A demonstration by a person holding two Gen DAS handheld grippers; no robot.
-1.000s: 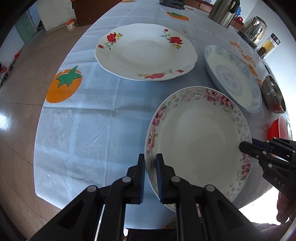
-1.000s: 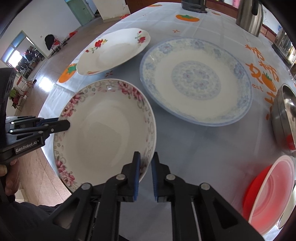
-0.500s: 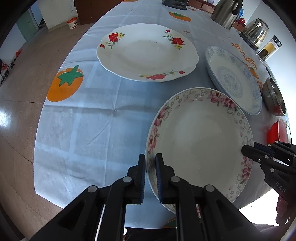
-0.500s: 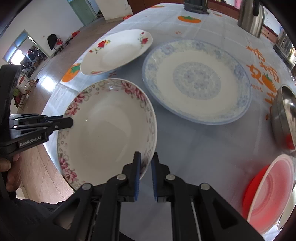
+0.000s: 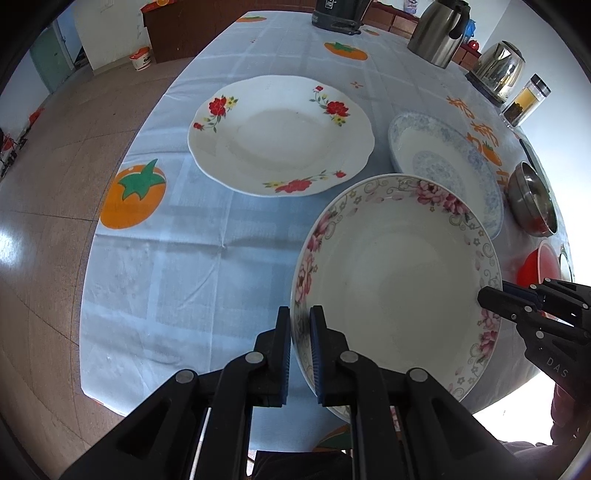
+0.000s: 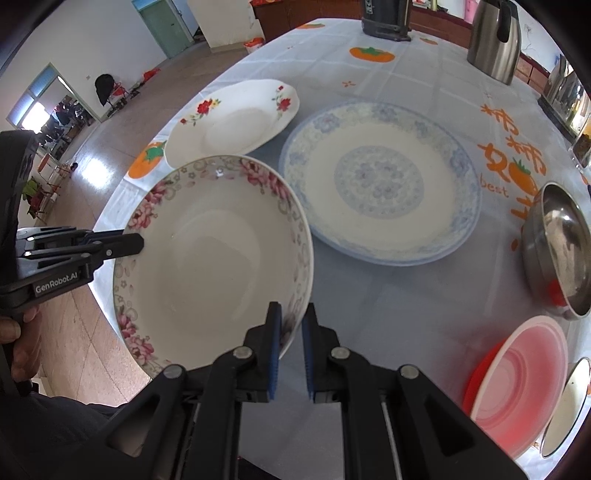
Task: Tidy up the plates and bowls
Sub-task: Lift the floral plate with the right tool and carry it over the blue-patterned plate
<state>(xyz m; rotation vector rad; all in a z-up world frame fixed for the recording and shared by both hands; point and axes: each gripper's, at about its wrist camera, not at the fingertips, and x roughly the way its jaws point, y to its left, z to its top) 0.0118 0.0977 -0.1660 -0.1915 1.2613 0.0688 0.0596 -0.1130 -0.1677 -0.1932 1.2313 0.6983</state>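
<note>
A deep white plate with a pink-flower rim (image 5: 399, 273) (image 6: 214, 266) is held between both grippers near the table's front edge. My left gripper (image 5: 300, 314) (image 6: 136, 242) is shut on its left rim. My right gripper (image 6: 291, 312) (image 5: 484, 295) is shut on the opposite rim. The plate's far rim overlaps the near rims of a red-flower plate (image 5: 280, 136) (image 6: 232, 122) and a blue-patterned plate (image 5: 443, 166) (image 6: 380, 181), which lie on the blue tablecloth behind it.
A steel bowl (image 6: 557, 251) and a red plastic bowl (image 6: 517, 380) sit to the right. A steel kettle (image 5: 439, 33), a glass kettle (image 5: 498, 70) and a jar (image 5: 524, 99) stand at the back right. A person's hand (image 6: 18, 350) holds the left gripper.
The pink-flower plate has come up a little in both views, and its far rim now covers part of the plates behind. Both grippers kept their grip.
</note>
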